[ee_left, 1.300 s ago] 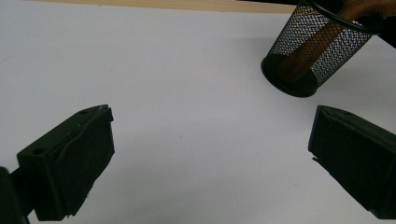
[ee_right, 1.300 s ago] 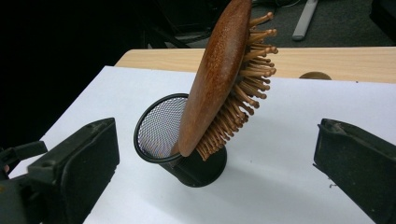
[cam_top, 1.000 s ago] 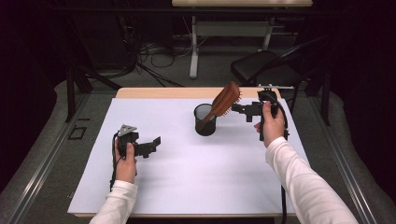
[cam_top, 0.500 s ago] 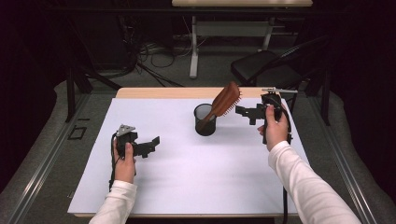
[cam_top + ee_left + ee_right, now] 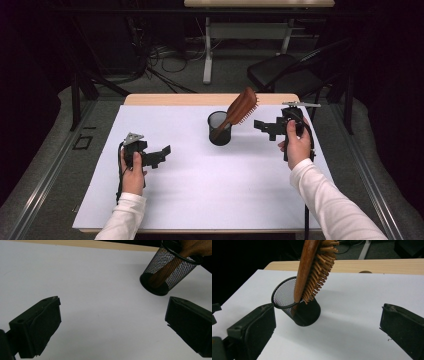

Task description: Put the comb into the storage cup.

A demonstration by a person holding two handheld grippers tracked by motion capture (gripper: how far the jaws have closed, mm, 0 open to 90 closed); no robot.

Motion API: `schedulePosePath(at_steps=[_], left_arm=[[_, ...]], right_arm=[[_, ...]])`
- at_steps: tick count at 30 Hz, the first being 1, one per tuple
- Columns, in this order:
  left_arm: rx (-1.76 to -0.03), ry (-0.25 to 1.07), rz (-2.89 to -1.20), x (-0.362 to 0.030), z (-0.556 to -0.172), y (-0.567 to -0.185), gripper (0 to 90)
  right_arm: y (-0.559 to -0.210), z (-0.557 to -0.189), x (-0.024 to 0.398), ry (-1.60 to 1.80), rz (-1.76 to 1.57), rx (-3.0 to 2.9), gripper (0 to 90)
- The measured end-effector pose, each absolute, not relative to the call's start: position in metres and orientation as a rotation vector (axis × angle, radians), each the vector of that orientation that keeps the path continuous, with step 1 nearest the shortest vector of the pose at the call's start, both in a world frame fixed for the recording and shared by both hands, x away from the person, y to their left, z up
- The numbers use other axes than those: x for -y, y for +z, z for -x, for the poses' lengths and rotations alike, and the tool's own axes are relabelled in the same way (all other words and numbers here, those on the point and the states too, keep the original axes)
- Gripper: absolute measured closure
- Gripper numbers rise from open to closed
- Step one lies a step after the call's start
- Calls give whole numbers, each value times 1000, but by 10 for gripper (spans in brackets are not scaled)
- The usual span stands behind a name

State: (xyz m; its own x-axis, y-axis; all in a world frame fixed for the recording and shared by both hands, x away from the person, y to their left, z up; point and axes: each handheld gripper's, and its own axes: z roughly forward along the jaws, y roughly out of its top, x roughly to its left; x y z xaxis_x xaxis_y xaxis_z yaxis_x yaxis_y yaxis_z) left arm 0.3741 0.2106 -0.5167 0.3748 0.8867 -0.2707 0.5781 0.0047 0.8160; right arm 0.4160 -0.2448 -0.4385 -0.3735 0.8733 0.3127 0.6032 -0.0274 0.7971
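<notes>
The table (image 5: 200,200) carried a white sheet that covered nearly all of its top, leaving only a strip of bare wood along the far edge, and most of that white surface lay free, so both hands had plenty of room to travel. Near the far middle stood the black mesh pen cup (image 5: 219,128), upright and well in from every edge, which looked a sensible spot since it could be reached from either side. The wooden hairbrush (image 5: 240,109) stood in it handle down, its bristled head leaning out over the rim toward the right; that tilt seemed simply the result of a long brush resting in a short cup, and it probably made the cup somewhat prone to tipping. The right gripper (image 5: 264,127) hovered just beside the brush head, apart from it, its jaws spread wide and holding nothing, pointed at the cup as its own view showed. The left gripper (image 5: 161,154) hung well away over the left part of the sheet, jaws likewise wide and empty, with clear space ahead.
</notes>
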Motion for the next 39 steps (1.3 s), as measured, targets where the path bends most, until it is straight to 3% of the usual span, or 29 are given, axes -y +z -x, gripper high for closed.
schedulePosePath(at_steps=[21, 39], left_arm=[[-1258, 390, -1710, -213, -370, -506, 3], [-1246, 410, -1719, -242, -347, -505, 3]], right_arm=[[-460, -392, 258, 1308, -1507, -1944, 0], [-481, -365, 276, 1310, -1508, -1934, 0]])
